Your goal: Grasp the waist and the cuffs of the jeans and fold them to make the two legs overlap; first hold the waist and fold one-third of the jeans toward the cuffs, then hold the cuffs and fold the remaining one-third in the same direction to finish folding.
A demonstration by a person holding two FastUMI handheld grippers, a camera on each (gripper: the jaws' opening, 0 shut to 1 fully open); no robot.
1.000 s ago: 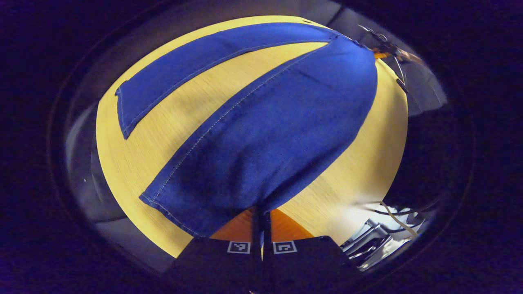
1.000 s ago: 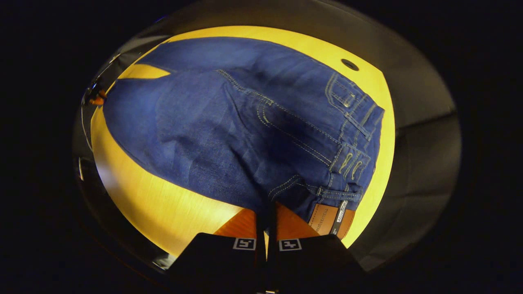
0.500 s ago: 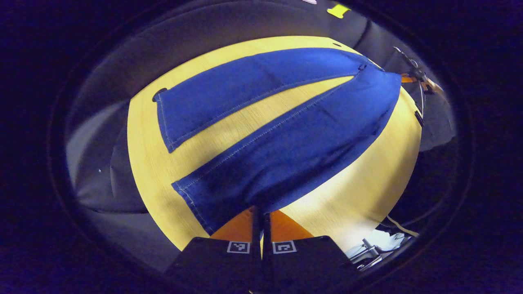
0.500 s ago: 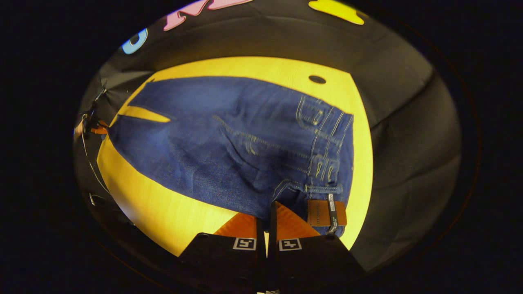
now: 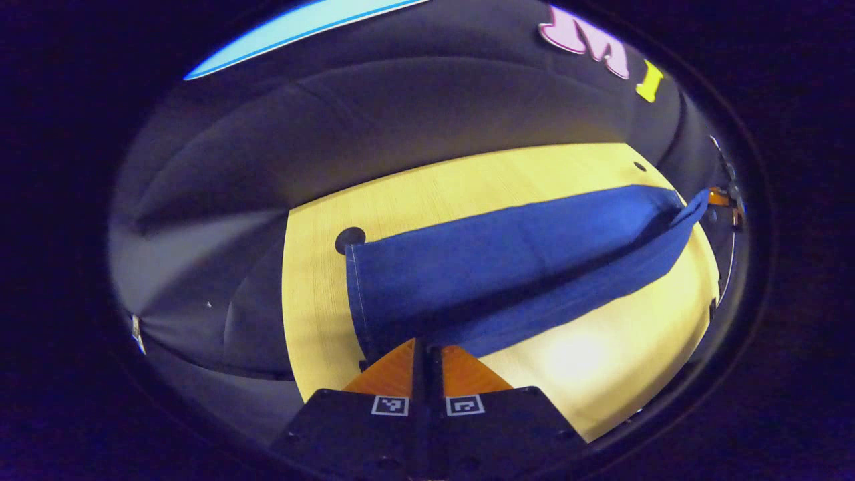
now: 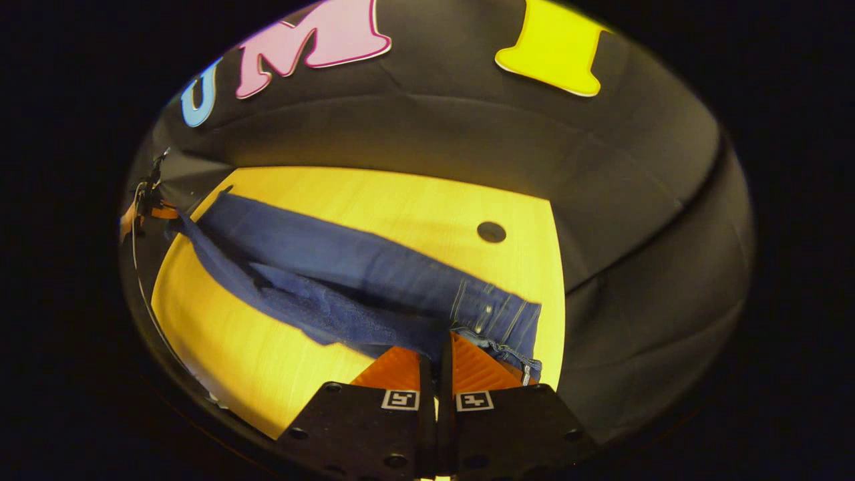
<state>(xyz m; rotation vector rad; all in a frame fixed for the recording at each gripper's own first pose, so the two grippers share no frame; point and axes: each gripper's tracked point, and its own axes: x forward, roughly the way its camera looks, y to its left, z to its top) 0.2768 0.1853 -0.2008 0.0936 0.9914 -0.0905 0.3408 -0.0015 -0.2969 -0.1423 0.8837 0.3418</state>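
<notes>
The blue jeans (image 5: 507,267) lie lengthwise on the yellow wooden table (image 5: 467,187). My left gripper (image 5: 422,344) is shut on the cuff of the near leg, which hangs raised over the far leg lying flat. In the right gripper view the waist end of the jeans (image 6: 494,314) is by the fingers, and my right gripper (image 6: 441,341) is shut on the near waist edge, with the lifted layer (image 6: 314,314) sagging above the flat one. Each gripper shows small at the other's far end: the right gripper (image 5: 725,200) and the left gripper (image 6: 143,210).
A round dark hole (image 6: 491,232) sits in the tabletop beyond the waist, and another hole (image 5: 350,237) sits by the far cuff. Black cloth walls stand close behind the table. Bare tabletop (image 5: 601,361) lies on the near side of the jeans.
Both grippers have risen and carried the near leg and waist edge toward the far leg. The gap of table between the two legs has closed, and both views have tilted up toward the wall.
</notes>
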